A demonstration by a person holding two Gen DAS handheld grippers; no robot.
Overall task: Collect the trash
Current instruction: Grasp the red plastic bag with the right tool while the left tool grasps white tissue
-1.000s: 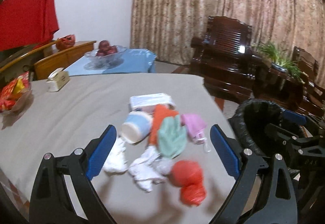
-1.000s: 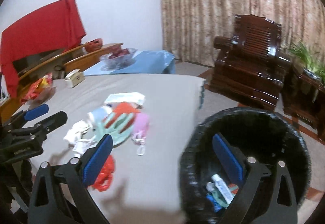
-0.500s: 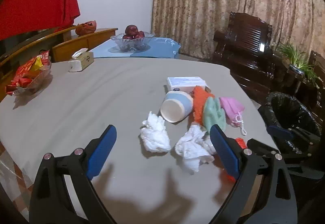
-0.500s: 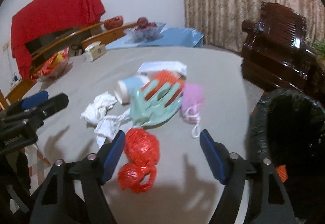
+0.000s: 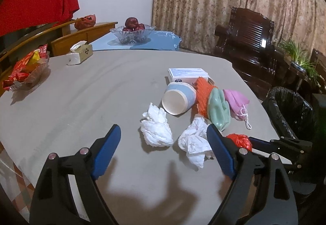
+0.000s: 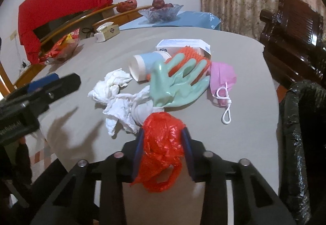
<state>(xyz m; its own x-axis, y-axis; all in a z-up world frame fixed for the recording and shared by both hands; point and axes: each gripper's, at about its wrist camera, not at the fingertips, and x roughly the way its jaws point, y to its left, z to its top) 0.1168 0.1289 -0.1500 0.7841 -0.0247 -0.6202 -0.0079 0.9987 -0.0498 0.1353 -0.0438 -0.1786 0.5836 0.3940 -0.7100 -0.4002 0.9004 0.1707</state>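
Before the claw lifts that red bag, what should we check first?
1. Right claw shut on the red plastic bag: ok, both blue pads press its sides.
2. Bag free of the crumpled tissue beside it: cannot tell, they look very close.
3. Black-lined trash bin open and close by on the right: ok.
4. Left claw out of the way: ok, it is open and holds nothing, with tissues between its pads.
5. Bag's loose handle loop hanging under the claw, might snag: cannot tell.
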